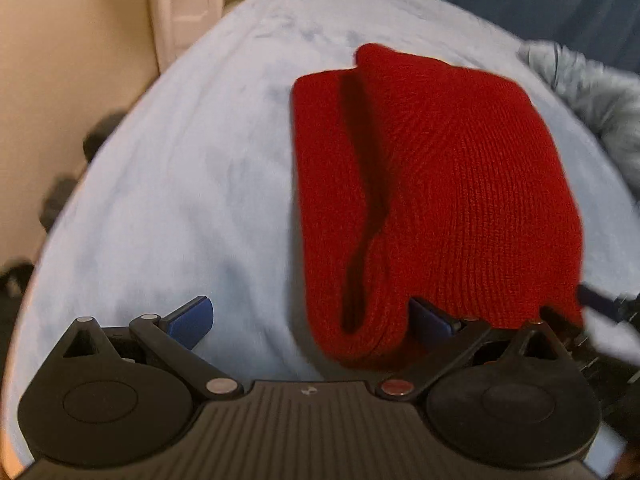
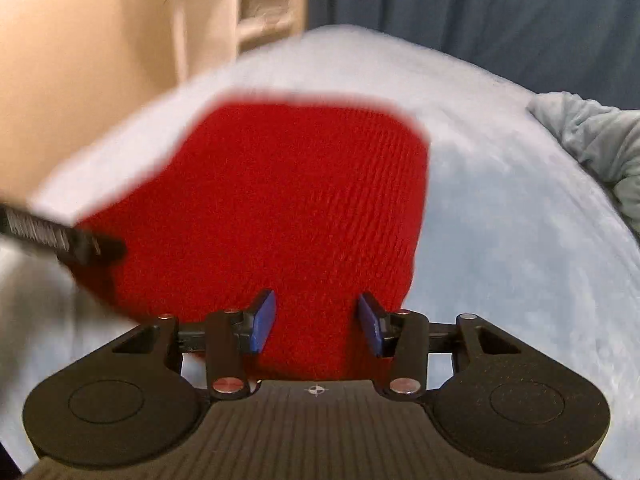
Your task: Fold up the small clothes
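Left tongs spread wide, gripping nothing, right pad under red knit hat at 3 o'clock. Right tongs half-open, straddling hat edge. Folded hat on pale blue blanket.

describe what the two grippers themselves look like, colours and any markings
Both match. The left gripper and right gripper have black bodies with a ribbed plate in the middle, a round black disc on each side, and black link arms joined by silver pins. Each finger carries a blue pad. A small crosshair mark sits at the centre of each ribbed plate. No cables or sleeves show.
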The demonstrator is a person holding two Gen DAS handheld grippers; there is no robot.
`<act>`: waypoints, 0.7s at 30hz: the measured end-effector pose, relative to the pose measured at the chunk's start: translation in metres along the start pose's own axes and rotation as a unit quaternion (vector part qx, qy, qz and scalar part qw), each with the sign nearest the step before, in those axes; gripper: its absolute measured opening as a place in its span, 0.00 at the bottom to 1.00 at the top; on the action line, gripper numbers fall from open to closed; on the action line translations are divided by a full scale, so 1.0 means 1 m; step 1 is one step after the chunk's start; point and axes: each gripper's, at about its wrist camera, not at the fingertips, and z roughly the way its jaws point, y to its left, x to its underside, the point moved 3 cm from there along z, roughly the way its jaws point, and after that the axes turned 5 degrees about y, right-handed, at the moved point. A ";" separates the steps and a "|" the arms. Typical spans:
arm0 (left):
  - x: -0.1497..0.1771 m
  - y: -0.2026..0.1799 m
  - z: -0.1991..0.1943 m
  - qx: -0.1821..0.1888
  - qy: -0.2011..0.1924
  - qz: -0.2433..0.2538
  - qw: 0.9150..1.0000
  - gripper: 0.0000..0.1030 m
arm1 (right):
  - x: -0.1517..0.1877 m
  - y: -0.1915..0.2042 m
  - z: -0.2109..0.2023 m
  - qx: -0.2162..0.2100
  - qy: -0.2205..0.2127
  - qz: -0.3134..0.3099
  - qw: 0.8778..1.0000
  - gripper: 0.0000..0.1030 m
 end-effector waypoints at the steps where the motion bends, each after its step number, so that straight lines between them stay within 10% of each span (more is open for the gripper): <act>1: 0.003 0.003 -0.003 0.004 0.008 -0.012 1.000 1.00 | 0.008 0.006 -0.002 0.012 -0.013 -0.024 1.000 0.47; 7: 0.028 -0.005 -0.061 -0.025 -0.006 -0.001 1.000 1.00 | 0.016 0.001 -0.051 -0.024 -0.011 0.040 0.999 0.50; 11: 0.056 -0.021 -0.112 -0.051 -0.014 -0.001 0.999 1.00 | 0.025 -0.009 -0.122 -0.035 -0.058 0.110 0.992 0.88; 21: 0.110 -0.085 -0.195 -0.076 -0.062 0.058 0.993 1.00 | 0.063 -0.002 -0.229 0.040 -0.097 0.100 0.989 0.96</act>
